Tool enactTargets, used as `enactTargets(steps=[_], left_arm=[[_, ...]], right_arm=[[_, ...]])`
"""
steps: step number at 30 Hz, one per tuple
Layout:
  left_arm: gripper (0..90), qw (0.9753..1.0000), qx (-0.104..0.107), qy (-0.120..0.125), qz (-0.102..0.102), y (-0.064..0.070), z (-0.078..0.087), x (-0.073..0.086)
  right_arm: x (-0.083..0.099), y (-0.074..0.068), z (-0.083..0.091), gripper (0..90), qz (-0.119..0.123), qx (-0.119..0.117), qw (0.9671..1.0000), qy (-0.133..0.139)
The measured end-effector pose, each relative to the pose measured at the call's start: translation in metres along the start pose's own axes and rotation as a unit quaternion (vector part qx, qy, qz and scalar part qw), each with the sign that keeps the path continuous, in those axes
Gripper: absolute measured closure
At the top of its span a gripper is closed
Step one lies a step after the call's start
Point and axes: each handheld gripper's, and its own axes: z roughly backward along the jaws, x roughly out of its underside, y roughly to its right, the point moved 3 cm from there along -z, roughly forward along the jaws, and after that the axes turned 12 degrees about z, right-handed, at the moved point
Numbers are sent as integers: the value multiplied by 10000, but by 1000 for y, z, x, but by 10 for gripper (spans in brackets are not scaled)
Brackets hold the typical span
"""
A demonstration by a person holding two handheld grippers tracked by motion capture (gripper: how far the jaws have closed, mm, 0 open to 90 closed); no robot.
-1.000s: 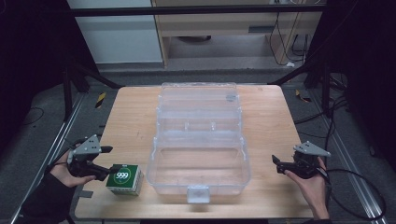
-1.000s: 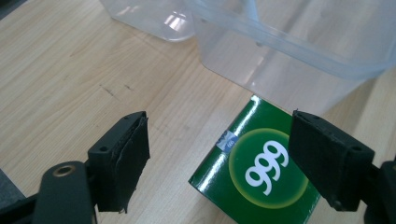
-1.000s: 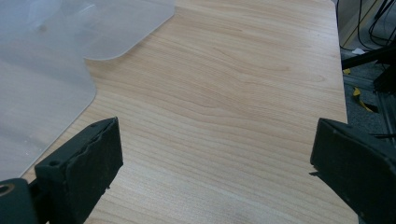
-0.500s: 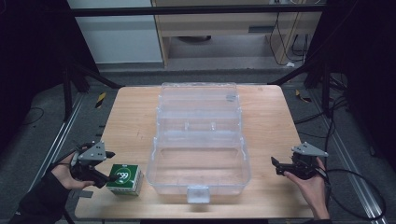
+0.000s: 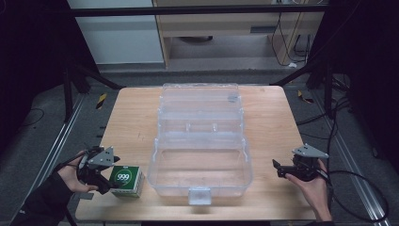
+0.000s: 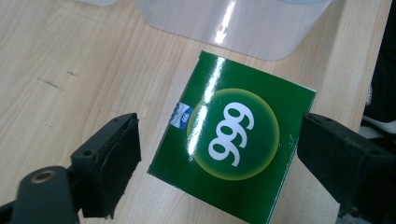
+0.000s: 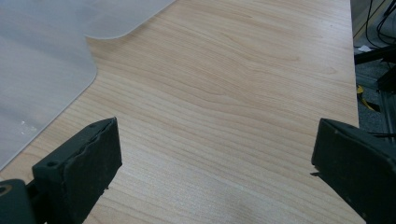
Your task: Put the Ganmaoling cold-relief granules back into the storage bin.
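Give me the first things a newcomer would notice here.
A big clear plastic box sits open in the middle of the table, lid laid back. At the near left corner, a green carton marked 999 lies between the open jaws of the left gripper. The right gripper hovers open, holding nothing.

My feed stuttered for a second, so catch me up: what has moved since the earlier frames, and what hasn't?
The left gripper came down and in toward the green box; its jaws now stand open on either side of the box, not yet closed on it. The box, the clear plastic case with its lid open and the right gripper, open over bare table, stayed put.
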Motion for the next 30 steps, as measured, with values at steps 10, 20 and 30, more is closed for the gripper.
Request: enactTargets(steps=[10,20,30], left_arm=[[77,9995,-8,-285,-148,2,-8,-1],[46,9985,81,-448,-295,6,-22,-5],[32,9969,167,-635,-438,5,-35,-4]], right_arm=[[1,-1,-1,11,44,-21,10000,-66],[2,-2,-3,6,89,-55,9999,-120],[3,-4,-5,6,132,-101,9997,-174]])
